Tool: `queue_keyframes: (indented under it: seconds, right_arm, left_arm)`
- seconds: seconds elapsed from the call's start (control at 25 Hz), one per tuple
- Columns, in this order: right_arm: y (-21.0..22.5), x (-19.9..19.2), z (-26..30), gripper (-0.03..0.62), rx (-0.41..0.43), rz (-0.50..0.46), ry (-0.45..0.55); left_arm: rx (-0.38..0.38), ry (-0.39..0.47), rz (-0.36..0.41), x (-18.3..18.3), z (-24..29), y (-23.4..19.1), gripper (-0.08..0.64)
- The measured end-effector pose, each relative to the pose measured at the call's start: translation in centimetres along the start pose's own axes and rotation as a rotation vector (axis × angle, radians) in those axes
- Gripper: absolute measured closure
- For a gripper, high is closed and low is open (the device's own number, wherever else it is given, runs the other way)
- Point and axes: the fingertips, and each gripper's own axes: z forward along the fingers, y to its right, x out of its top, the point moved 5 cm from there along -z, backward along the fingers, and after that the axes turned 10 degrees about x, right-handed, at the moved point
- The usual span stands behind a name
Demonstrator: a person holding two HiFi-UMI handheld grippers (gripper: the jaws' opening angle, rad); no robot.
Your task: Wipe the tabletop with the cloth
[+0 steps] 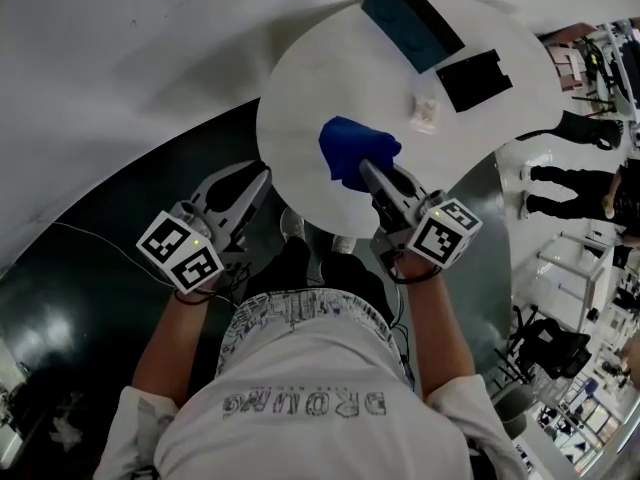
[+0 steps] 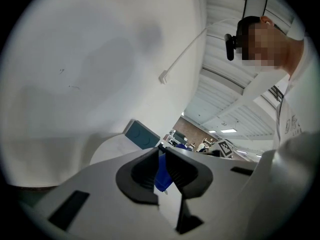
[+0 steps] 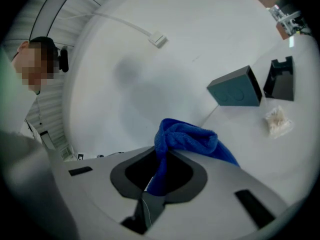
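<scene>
Now your right gripper (image 1: pixel 372 171) is clamped on the blue cloth (image 1: pixel 350 148) at the near edge of the tabletop (image 1: pixel 300 108). Press the cloth flat and sweep in overlapping strokes, skirting the teal box (image 1: pixel 408 18). Your left gripper (image 1: pixel 258 181) hangs off the table, closed and empty.

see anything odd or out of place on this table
Only a small crumpled whitish scrap lying loose on the tabletop beside the black stand; it looks like litter, though I can't tell what it is. Nothing spilled or damaged.
</scene>
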Motion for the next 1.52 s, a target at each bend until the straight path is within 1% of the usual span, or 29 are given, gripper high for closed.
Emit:
queue_keyframes:
  seconds: [0.28, 0.44, 0.6, 0.8, 0.88, 1.0, 1.16, 1.32, 1.52]
  right_arm:
    - [1.9, -0.3, 3.8, 0.546, 0.008, -0.090, -0.118]
    - [2.8, -0.5, 6.2, 0.546, 0.027, -0.155, -0.190]
    - [3.9, -0.4, 8.5, 0.546, 0.027, -0.264, -0.287]
    - [4.8, -0.8, 11.7, 0.546, 0.046, -0.419, -0.369]
    - [5.3, -1.5, 12.8, 0.546, 0.060, -0.454, -0.402]
    - [6.3, -2.9, 14.2, 0.546, 0.071, -0.468, -0.445]
    - [8.1, -4.7, 15.5, 0.546, 0.059, -0.469, -0.489]
    - [10.4, -6.2, 16.9, 0.546, 0.010, -0.474, -0.523]
    - [12.4, -7.0, 17.3, 0.546, -0.041, -0.473, -0.551]
  left_arm:
    - [0.058, 0.006, -0.024, -0.7, 0.5, -2.3, 0.500]
    - [0.118, 0.022, -0.042, -1.3, 0.1, -3.3, 0.500]
    - [0.178, 0.035, -0.063, -2.2, -0.1, -4.0, 0.500]
    - [0.248, 0.040, -0.099, -3.8, -0.6, -5.2, 0.500]
    - [0.273, 0.042, -0.112, -4.4, -0.8, -5.6, 0.500]
    - [0.300, 0.038, -0.121, -5.2, -1.0, -5.8, 0.500]
    - [0.329, 0.031, -0.135, -5.9, -1.3, -5.9, 0.500]
    - [0.349, 0.021, -0.154, -6.9, -1.6, -6.9, 0.500]
    - [0.347, 0.010, -0.163, -7.2, -1.4, -7.2, 0.500]
